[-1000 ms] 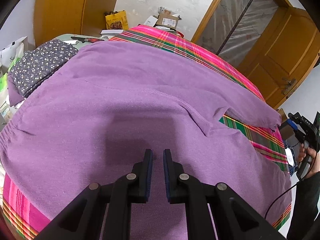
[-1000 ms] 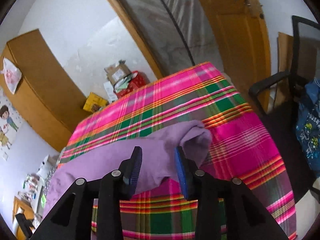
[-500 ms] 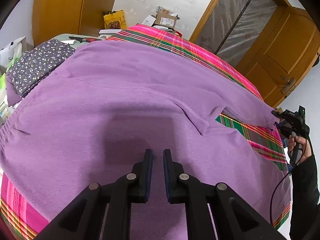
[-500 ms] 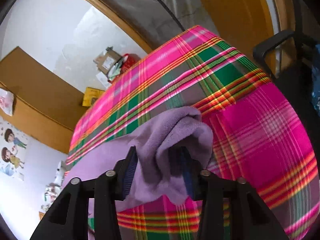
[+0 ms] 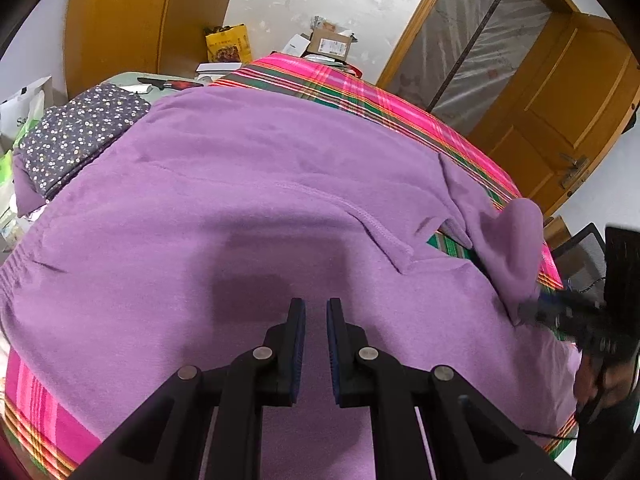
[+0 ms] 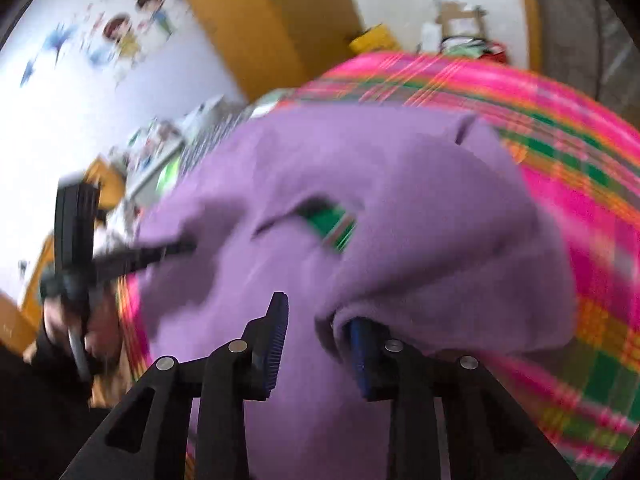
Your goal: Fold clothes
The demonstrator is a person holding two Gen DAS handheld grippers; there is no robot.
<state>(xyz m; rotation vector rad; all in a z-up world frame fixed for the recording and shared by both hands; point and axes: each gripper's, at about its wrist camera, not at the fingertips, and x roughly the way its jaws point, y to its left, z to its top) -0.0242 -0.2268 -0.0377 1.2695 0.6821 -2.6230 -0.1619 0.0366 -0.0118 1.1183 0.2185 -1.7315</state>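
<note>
A purple sweatshirt (image 5: 240, 220) lies spread flat on the plaid-covered table. My left gripper (image 5: 316, 312) hovers over its body near the front, jaws a narrow gap apart with nothing between them. The right sleeve (image 5: 516, 248) is lifted and doubled back toward the body, carried by my right gripper (image 5: 532, 314), which is blurred at the right edge. In the right wrist view, the right gripper (image 6: 316, 312) has its jaws opening. The sleeve cuff (image 6: 460, 280) drapes over the right finger (image 6: 358, 344) only, and the left pad stands free. The left gripper (image 6: 176, 248) shows at the left.
The plaid cloth (image 5: 360, 92) covers the table. A folded dark floral garment (image 5: 80, 132) lies at the far left edge. Boxes (image 5: 330, 42) stand behind the table, a wooden door (image 5: 560, 120) at the right, and a black chair (image 5: 580, 256) beside the table's right side.
My right gripper closed on the sleeve cuff, swung it left over the sweatshirt body while rolling, and its jaws have parted. The left gripper has not moved.
</note>
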